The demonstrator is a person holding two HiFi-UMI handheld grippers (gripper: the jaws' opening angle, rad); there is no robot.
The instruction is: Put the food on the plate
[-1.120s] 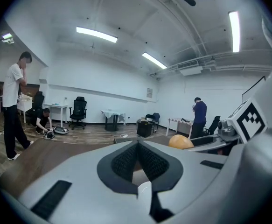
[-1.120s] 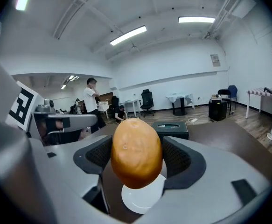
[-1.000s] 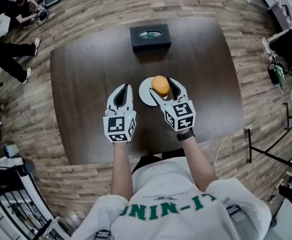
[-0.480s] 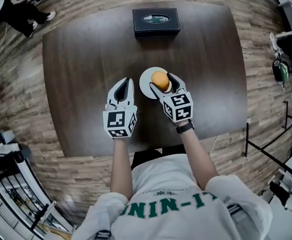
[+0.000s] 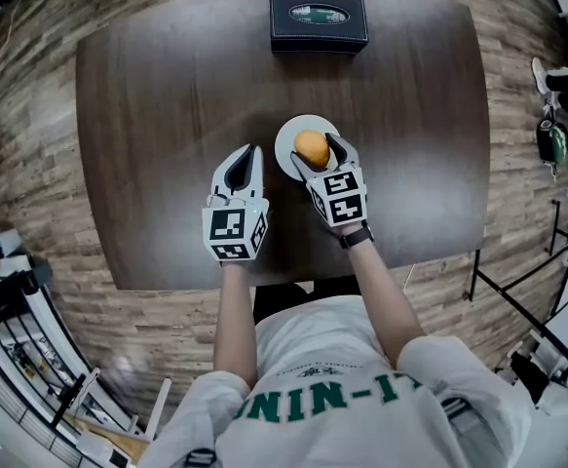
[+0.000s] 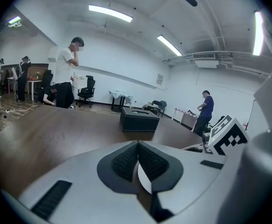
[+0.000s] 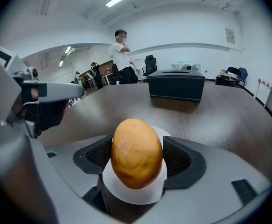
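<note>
An orange-yellow oval fruit [image 5: 311,148] sits between the pads of my right gripper [image 5: 315,154], which is shut on it. It is directly over a small white round plate [image 5: 288,139] on the dark wooden table [image 5: 167,115]. In the right gripper view the fruit [image 7: 136,152] stands upright between both black pads, with the plate [image 7: 140,196] showing below it; I cannot tell whether they touch. My left gripper [image 5: 246,154] rests just left of the plate, shut and holding nothing, its pads [image 6: 126,160] pressed together.
A black tissue box [image 5: 319,20] stands at the table's far edge, well behind the plate. People stand and sit in the room beyond the table [image 6: 66,73]. Stands and cables line the wooden floor at the right [image 5: 547,135].
The head view has shifted, so the table sits differently in frame. My right gripper still holds the fruit over the plate, and the left gripper stays shut beside it.
</note>
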